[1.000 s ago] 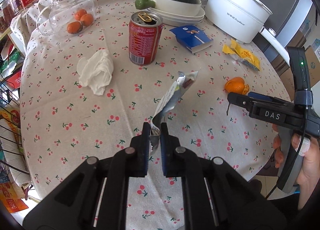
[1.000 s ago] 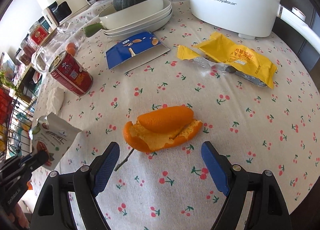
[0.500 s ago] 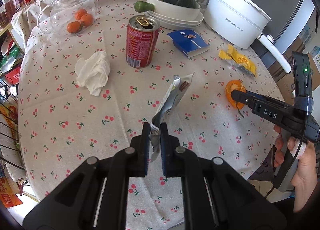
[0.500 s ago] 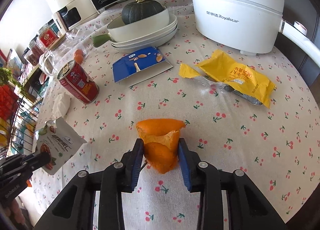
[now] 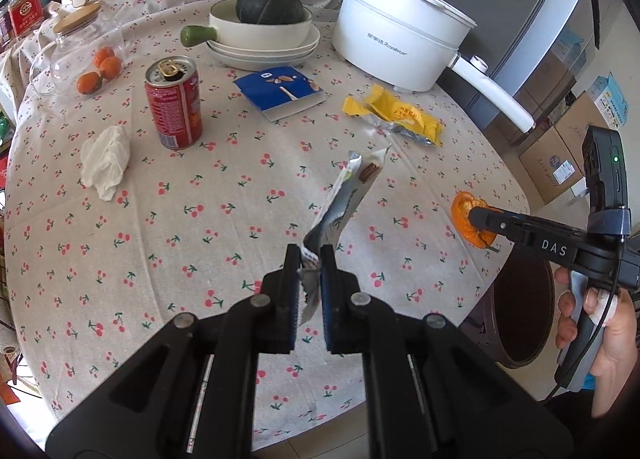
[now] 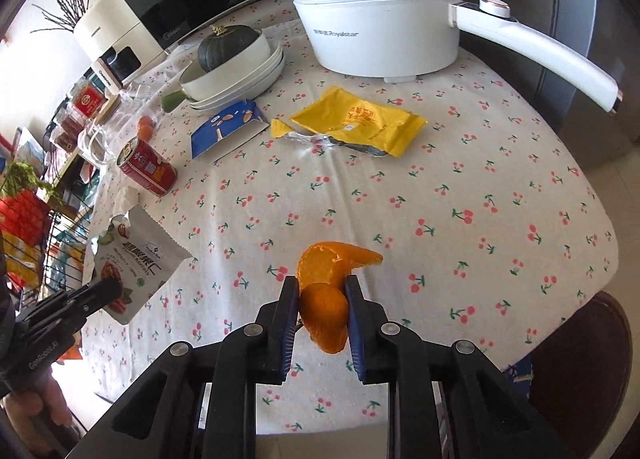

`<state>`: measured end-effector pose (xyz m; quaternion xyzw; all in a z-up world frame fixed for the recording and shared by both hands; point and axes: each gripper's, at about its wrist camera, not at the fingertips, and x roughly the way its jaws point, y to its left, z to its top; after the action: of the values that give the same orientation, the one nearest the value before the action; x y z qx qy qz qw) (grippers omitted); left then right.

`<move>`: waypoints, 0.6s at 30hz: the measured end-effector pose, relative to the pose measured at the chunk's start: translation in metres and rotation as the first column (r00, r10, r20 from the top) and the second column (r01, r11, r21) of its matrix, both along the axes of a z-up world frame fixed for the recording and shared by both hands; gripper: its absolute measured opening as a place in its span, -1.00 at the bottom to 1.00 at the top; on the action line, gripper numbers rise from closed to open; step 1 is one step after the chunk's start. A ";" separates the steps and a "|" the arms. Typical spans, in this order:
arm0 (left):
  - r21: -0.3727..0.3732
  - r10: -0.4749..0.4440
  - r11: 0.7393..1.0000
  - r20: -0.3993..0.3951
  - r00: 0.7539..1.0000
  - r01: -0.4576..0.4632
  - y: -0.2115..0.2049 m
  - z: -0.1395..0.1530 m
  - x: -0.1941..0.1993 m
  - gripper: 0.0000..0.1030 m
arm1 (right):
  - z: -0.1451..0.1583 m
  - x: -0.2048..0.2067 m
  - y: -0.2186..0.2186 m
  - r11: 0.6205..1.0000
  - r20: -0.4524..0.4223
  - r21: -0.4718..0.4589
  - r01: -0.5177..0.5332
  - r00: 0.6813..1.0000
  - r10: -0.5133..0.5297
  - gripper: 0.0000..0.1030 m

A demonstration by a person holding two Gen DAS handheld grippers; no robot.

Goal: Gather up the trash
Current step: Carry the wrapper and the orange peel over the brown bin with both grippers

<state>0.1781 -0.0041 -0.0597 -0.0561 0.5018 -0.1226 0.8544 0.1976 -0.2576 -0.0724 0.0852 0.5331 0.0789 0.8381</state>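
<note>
My left gripper [image 5: 310,255] is shut on the lower edge of a white snack bag [image 5: 352,187], held up off the cherry-print tablecloth [image 5: 180,243]. My right gripper [image 6: 323,287] holds an orange peel [image 6: 328,263] between its blue pads, its jaws still closing on it, lifted above the cloth near the table's right edge. The left wrist view shows that peel [image 5: 464,215] at the right gripper's tip. On the cloth lie a red can [image 5: 174,103], a crumpled tissue [image 5: 106,157], a blue packet [image 5: 280,93] and a yellow wrapper [image 5: 400,115].
At the back stand a white electric pot [image 5: 396,43] with a long handle, a bowl holding a dark squash [image 5: 260,25] on stacked plates, and a glass jar of small oranges [image 5: 80,55]. A dark round brown object [image 5: 520,307] sits below the table's right edge. Cardboard boxes lie beyond.
The right gripper went from wide open around the peel to closed on it and lifted it off the cloth. Both grippers pulled back and up; the left kept its hold on the bag.
</note>
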 end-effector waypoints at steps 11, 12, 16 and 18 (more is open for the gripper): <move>-0.032 -0.122 0.992 -0.008 0.993 0.121 -0.075 -0.005 -0.015 -0.79 | 0.025 -0.057 -0.100 0.991 0.017 -0.007 0.134 0.991 -0.133 -0.55; -0.036 -0.135 0.990 -0.008 0.991 0.134 -0.082 -0.006 -0.017 -0.79 | 0.026 -0.063 -0.109 0.989 0.016 -0.010 0.146 0.989 -0.146 -0.55; -0.050 -0.188 0.981 -0.010 0.982 0.187 -0.109 -0.006 -0.024 -0.79 | 0.024 -0.090 -0.146 0.980 0.002 -0.028 0.199 0.980 -0.199 -0.55; -0.057 -0.219 0.974 -0.012 0.976 0.218 -0.123 -0.006 -0.027 -0.79 | 0.021 -0.104 -0.163 0.974 -0.005 -0.033 0.222 0.975 -0.223 -0.55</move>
<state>0.1508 -0.1274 -0.0661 -0.0254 0.5089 -0.2290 0.8294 0.0935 -0.4202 -0.0510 0.1313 0.5251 -0.0244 0.8405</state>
